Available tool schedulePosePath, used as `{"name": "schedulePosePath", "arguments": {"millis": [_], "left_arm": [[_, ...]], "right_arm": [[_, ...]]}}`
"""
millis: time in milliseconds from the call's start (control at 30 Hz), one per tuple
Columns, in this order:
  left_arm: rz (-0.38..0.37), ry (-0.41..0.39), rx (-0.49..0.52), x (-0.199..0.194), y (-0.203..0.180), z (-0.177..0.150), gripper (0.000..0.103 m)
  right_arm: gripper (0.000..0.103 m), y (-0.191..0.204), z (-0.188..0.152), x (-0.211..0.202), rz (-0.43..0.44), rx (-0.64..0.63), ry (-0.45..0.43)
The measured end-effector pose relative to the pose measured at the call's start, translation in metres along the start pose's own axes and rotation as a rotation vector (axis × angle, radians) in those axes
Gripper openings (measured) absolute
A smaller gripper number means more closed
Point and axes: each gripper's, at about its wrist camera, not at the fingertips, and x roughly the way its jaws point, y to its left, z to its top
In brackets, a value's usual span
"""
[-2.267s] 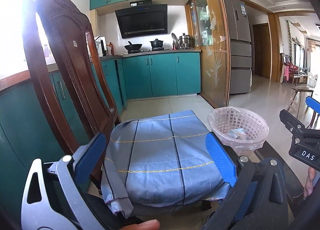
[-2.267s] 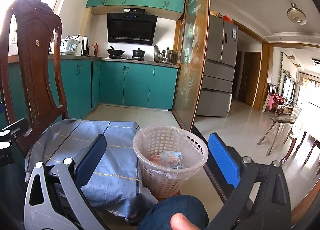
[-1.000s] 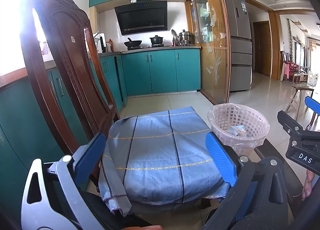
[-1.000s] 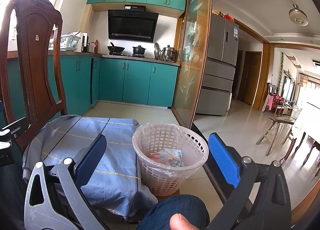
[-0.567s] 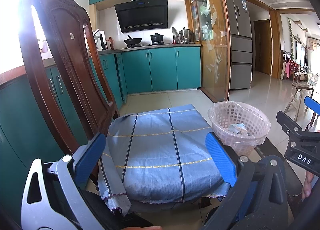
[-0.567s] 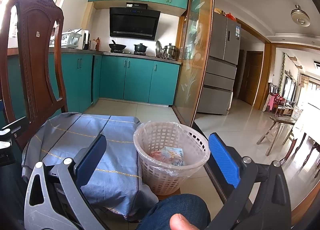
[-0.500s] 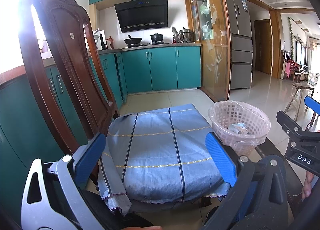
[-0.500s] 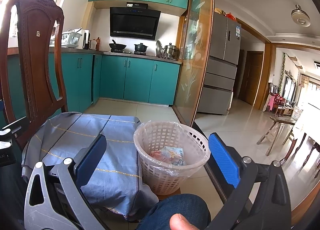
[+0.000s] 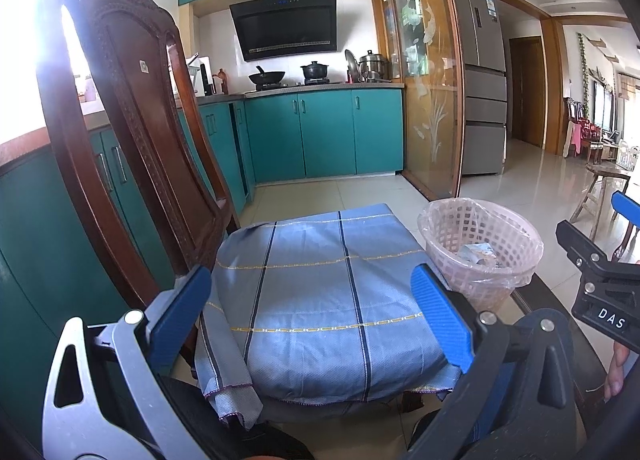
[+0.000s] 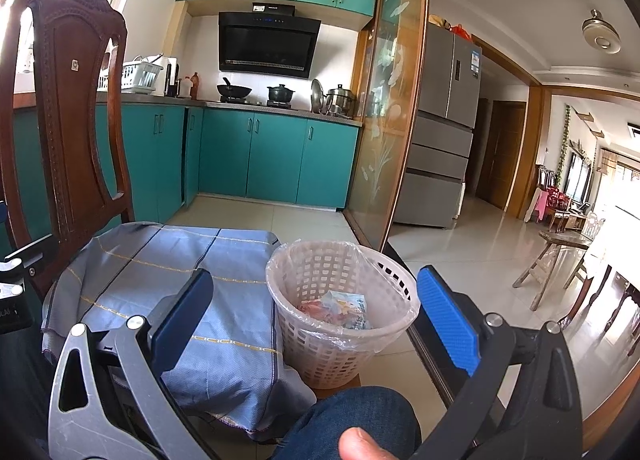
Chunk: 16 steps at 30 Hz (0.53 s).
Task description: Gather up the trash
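Landmark: the bin. Left to right from there

Chair stands left of the bin, its seat under a blue cloth; cloth edge just beside the bin wall, maybe touching. No loose scrap shows on the cloth

Bin, white lattice with a clear liner, sits on the floor. Trash already lies inside, crumpled wrappers at the bottom

Left gripper hovers short of the bin, over the cloth; jaws released wide, nothing between them. Right gripper is lined up on the bin, jaws likewise spread and empty. A thumb and a denim knee sit nearer than the bin

Judgement: collection looks near done or between pieces. To do this step well, scan cloth and floor around the bin for leftovers, keep jaws apart until over a piece, pinch light paper at a raised fold, release well inside the rim so the liner is not snagged

Views: the right wrist looks down into the bin and shows the trash plainly; the left wrist sees it only side-on, partly behind its own finger, but shows the whole cloth and the right gripper past the bin
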Motion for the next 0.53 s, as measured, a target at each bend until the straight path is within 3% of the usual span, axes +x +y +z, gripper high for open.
{"name": "schedulePosePath", "arguments": {"millis": [367,533], "left_arm": [[-0.014,0.061,-0.003,0.025,0.001,-0.003,0.100],[-0.088,0.153,-0.037,0.084,0.009,-0.007,0.100]], "right_arm": [[0.099,0.005,-0.007,0.023,0.015,-0.023,0.073],[0.099,0.027,-0.015,0.060,0.072,-0.123,0.179]]}}
